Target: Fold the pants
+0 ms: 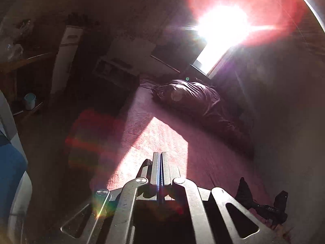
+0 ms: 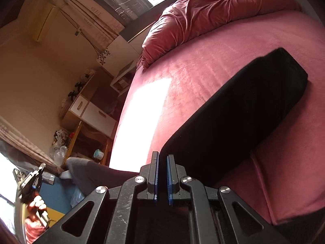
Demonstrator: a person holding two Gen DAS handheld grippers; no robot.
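One pair of black pants (image 2: 239, 122) lies folded into a long band on the bed (image 2: 203, 65), running from the near edge, just beside the right claw (image 2: 162, 174), toward the far right side. One rumpled pink blanket (image 2: 213, 14) is heaped along the head of the bed, well apart from the pants. One bright patch of sunlight falls on the sheet near the bed's left edge.

There are two claws. The right claw points down over the near edge of the bed; its two blue-padded fingers (image 2: 156, 177) stand almost together with only a thin slit between them, and nothing is caught there. The left claw (image 1: 160, 168) also tilts down toward the bed, its fingers pressed fully together and empty. In the right wrist view the left claw appears at the lower left, off the bed's edge, held by a hand (image 2: 37, 205) wrapped around its handle.
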